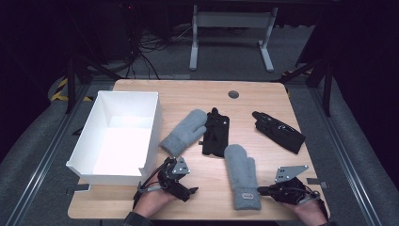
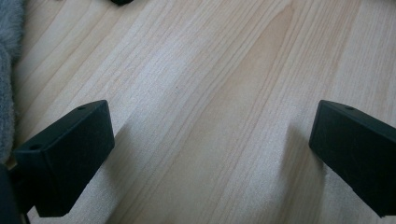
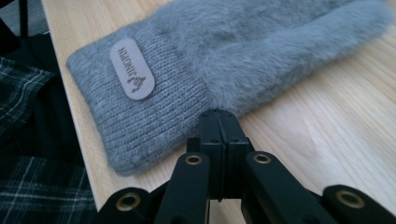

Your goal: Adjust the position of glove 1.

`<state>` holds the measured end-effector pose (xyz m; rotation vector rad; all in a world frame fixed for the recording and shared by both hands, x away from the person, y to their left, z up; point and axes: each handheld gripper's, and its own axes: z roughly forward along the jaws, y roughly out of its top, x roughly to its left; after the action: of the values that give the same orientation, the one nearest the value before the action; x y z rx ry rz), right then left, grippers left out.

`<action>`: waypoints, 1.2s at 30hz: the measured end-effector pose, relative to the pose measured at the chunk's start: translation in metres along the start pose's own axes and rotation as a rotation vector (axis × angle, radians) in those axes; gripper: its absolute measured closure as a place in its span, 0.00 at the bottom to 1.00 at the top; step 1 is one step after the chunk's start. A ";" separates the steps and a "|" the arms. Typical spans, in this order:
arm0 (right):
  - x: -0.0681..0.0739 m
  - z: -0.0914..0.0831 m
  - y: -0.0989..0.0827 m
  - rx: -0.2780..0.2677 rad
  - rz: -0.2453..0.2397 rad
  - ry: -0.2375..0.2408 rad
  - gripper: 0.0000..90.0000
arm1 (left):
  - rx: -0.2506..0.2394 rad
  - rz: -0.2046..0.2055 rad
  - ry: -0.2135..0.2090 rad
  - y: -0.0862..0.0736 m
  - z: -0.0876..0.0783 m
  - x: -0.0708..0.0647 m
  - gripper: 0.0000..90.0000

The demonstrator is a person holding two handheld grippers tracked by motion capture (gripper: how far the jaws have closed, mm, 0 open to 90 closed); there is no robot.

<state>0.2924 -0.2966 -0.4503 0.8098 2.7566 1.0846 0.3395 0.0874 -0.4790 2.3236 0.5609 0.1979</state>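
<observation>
From the high view, the light wooden counter [image 1: 263, 94] carries a white open-topped box [image 1: 117, 136], two fuzzy grey mittens and two black gloves. The right gripper [image 1: 264, 190] points at the cuff of the nearer grey mitten [image 1: 242, 176]; the left gripper [image 1: 188, 192] rests beside the box.

In the left gripper view, its jaws stand released over bare wood.

In the right gripper view, the jaws are clenched, empty, apparently just touching the mitten's knitted cuff [image 3: 154, 107].

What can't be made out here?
- Box floor: high view, glare washes it out.
- Whether the right gripper pinches the mitten cuff: right gripper view, shut jaws hide the contact.
- Black gloves' detail: high view, too dark.
</observation>
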 end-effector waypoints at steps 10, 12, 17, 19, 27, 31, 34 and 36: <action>0.012 0.015 0.013 0.003 -0.049 0.068 1.00 | 0.001 -0.001 -0.002 0.000 0.000 0.000 0.00; 0.015 0.021 0.018 0.005 -0.062 0.093 1.00 | -0.001 0.001 -0.002 0.000 0.000 0.000 0.00; 0.020 0.037 0.033 0.005 -0.093 0.139 1.00 | -0.001 0.001 -0.003 0.000 0.000 0.000 0.00; 0.022 0.041 0.036 0.009 -0.097 0.151 1.00 | -0.002 0.001 -0.002 0.000 0.000 0.000 0.00; 0.039 0.068 0.059 0.026 -0.161 0.196 1.00 | -0.001 0.003 -0.004 0.000 0.000 0.001 0.00; 0.040 0.074 0.066 0.021 -0.187 0.196 1.00 | 0.000 0.002 -0.002 0.000 0.000 0.000 0.00; 0.040 0.079 0.071 0.020 -0.193 0.188 1.00 | 0.000 0.002 -0.002 0.000 0.000 0.000 0.00; 0.040 0.082 0.075 0.018 -0.198 0.181 1.00 | -0.001 0.003 -0.002 0.000 0.000 0.000 0.00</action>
<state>0.3121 -0.1806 -0.4583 0.4470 2.9198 1.1477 0.3400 0.0871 -0.4792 2.3235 0.5566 0.1970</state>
